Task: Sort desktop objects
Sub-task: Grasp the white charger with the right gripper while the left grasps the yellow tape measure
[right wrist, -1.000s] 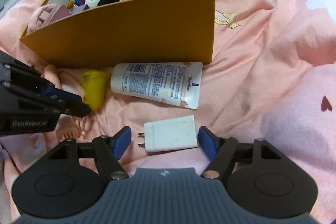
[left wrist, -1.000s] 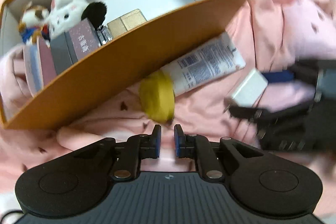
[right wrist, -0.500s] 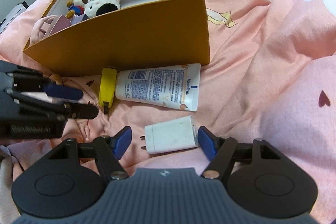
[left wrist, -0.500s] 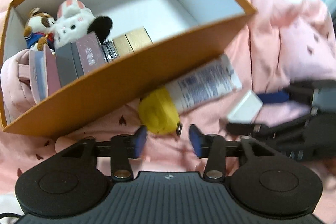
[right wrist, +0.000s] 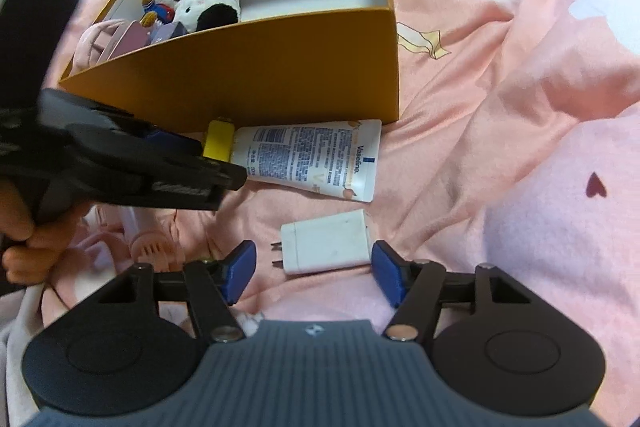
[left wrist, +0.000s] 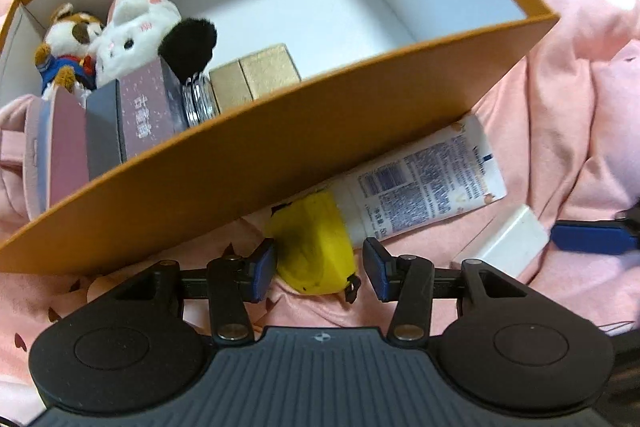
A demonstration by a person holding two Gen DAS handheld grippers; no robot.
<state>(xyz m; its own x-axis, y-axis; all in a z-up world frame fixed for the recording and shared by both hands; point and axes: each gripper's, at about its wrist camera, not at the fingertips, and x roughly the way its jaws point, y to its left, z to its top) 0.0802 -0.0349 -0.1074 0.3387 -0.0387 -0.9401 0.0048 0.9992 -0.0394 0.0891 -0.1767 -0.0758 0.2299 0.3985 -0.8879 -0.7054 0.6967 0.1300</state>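
A yellow tape measure (left wrist: 314, 243) lies on the pink bedding against the orange box (left wrist: 280, 151). My left gripper (left wrist: 319, 269) is open, its jaws on either side of the tape measure, not clamped. A white Vaseline tube (left wrist: 424, 187) lies just behind it. In the right wrist view the tape measure (right wrist: 218, 145) and the tube (right wrist: 316, 159) sit in front of the box (right wrist: 256, 67). My right gripper (right wrist: 314, 271) is open around a white charger plug (right wrist: 330, 241). The left gripper (right wrist: 192, 167) shows there, reaching to the tape measure.
The box holds plush toys (left wrist: 132, 35), a dark carton (left wrist: 136, 115), a gold box (left wrist: 256, 75) and a pink case (left wrist: 56, 151); its right half is bare white floor. A pink fan (right wrist: 152, 247) lies left of my right gripper. Rumpled pink bedding (right wrist: 520, 107) spreads right.
My left gripper has opened from nearly shut and moved forward so its jaws flank the tape measure. The right gripper stays open around the charger plug.
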